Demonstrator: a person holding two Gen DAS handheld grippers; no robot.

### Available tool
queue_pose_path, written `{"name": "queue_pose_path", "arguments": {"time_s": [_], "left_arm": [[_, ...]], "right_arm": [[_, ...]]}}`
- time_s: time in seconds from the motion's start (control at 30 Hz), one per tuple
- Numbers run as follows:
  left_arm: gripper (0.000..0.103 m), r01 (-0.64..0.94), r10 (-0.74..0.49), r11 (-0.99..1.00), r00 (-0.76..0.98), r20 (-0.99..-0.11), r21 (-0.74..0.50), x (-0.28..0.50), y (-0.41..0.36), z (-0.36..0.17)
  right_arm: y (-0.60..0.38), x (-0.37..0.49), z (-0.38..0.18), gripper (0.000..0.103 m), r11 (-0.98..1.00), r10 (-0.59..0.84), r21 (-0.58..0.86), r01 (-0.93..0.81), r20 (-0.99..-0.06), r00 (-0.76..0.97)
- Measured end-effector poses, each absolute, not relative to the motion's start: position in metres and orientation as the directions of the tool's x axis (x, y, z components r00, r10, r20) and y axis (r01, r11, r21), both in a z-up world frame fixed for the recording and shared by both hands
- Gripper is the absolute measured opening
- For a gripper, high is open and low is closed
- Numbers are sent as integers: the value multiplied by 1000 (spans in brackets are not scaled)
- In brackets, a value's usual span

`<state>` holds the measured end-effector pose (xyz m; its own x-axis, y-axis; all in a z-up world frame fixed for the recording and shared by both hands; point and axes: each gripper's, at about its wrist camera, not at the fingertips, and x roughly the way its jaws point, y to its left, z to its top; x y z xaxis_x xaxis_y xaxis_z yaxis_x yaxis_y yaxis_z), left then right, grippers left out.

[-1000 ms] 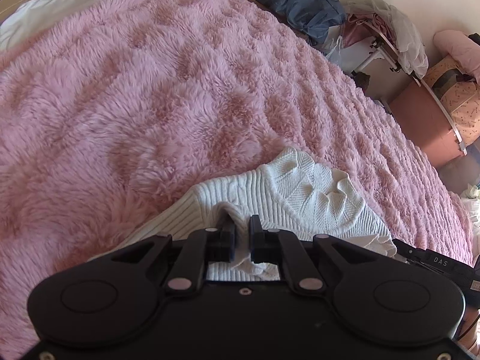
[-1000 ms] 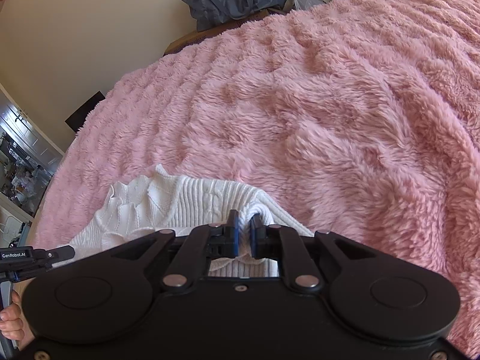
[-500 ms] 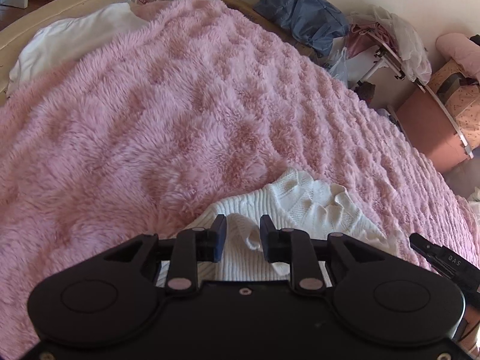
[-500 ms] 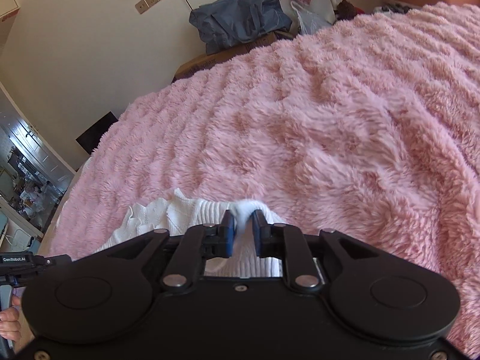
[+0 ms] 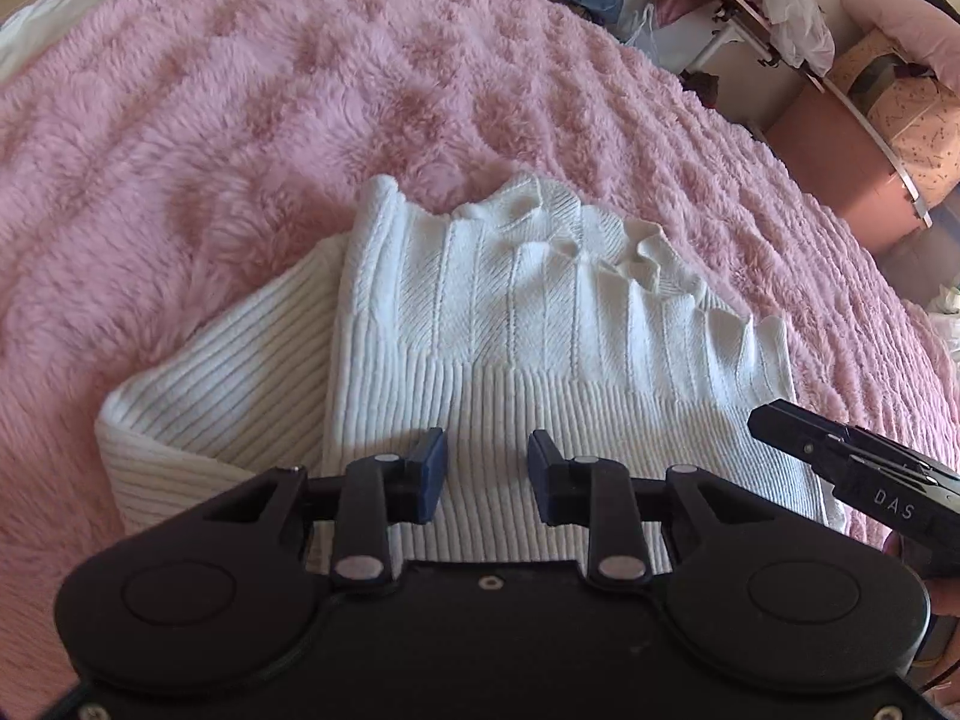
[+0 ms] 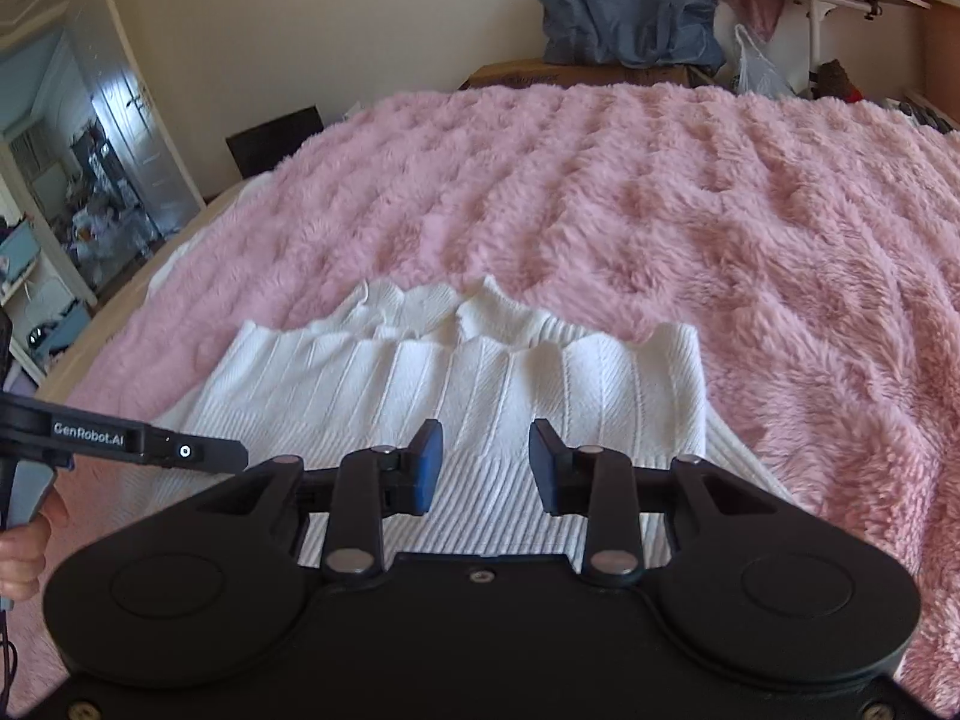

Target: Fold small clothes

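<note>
A white ribbed knit garment (image 5: pixel 540 312) lies folded on the pink fluffy blanket (image 5: pixel 240 90); its upper layer is doubled over the lower, with a ruffled edge at the far side. My left gripper (image 5: pixel 487 474) is open and empty, just above the garment's near ribbed band. In the right wrist view the same garment (image 6: pixel 480 378) lies flat, and my right gripper (image 6: pixel 486 465) is open and empty above its near part. The other gripper's black body shows at the edge of each view.
The pink blanket (image 6: pixel 660 210) covers the bed on all sides of the garment. A blue bag (image 6: pixel 624 15) sits past the bed's far edge. A rack with clothes (image 5: pixel 774 6) and a pink box (image 5: pixel 840 180) stand at the right. A mirror door (image 6: pixel 78 138) is at the left.
Both grippers were shut on folds of the white garment; they have opened, let it go and pulled back. The garment now lies folded flat.
</note>
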<state>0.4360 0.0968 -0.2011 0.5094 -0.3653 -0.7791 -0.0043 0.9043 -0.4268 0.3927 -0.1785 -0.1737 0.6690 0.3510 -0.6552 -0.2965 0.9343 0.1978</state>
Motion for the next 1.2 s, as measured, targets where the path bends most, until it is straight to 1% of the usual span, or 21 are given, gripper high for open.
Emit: {"name": "queue_pose_path", "arguments": {"time_s": [0.07,0.13,0.23,0.3,0.33,0.37,0.43,0.53,0.63,0.73,0.87,0.93,1.03,1.1,1.13,1.17,1.2], "left_arm": [[29,-26,-374,893,510,-774,-449,434,100,-205],[29,-33,-391,878,526,-756,-477,428,105,-199],[30,3,-399,877,565,-723,-481,407,112,-175],[32,47,-398,886,583,-708,-460,386,116,-162],[33,65,-394,893,591,-704,-445,373,120,-156],[33,79,-390,898,596,-702,-433,360,124,-152],[33,92,-387,904,593,-706,-418,337,131,-148],[34,99,-368,918,577,-729,-385,305,136,-149],[33,98,-327,938,564,-758,-332,279,138,-157],[33,105,-339,935,551,-762,-339,263,136,-166],[33,96,-324,940,557,-765,-328,256,131,-172],[33,90,-331,936,560,-759,-341,255,130,-174],[32,84,-342,930,559,-755,-359,261,126,-175],[29,85,-352,926,548,-759,-368,266,124,-179],[29,84,-352,926,542,-763,-368,268,122,-180],[28,84,-352,926,538,-766,-368,270,121,-182],[27,85,-357,925,532,-768,-371,272,120,-184]], "right_arm": [[-179,396,-182,33,940,334,190,-284,-677,655],[-181,395,-188,33,950,304,175,-257,-698,649],[-192,377,-174,33,942,336,221,-254,-666,666],[-201,355,-162,37,933,360,245,-264,-629,689],[-205,343,-158,43,929,370,248,-274,-613,698],[-208,331,-154,45,928,373,240,-286,-601,706],[-211,306,-150,45,927,370,197,-318,-605,705],[-212,278,-153,45,922,358,131,-364,-648,672],[-211,258,-156,45,923,329,92,-374,-692,643],[-209,238,-158,45,926,296,46,-374,-702,648],[-207,226,-163,45,934,256,4,-358,-705,661],[-210,228,-165,45,948,228,1,-319,-703,673],[-217,237,-170,45,961,218,40,-273,-717,662],[-219,243,-175,45,966,220,70,-250,-735,642],[-219,246,-177,41,966,222,79,-246,-741,633],[-219,247,-178,35,967,220,81,-243,-749,625],[-217,249,-181,34,967,217,81,-240,-755,618]]}}
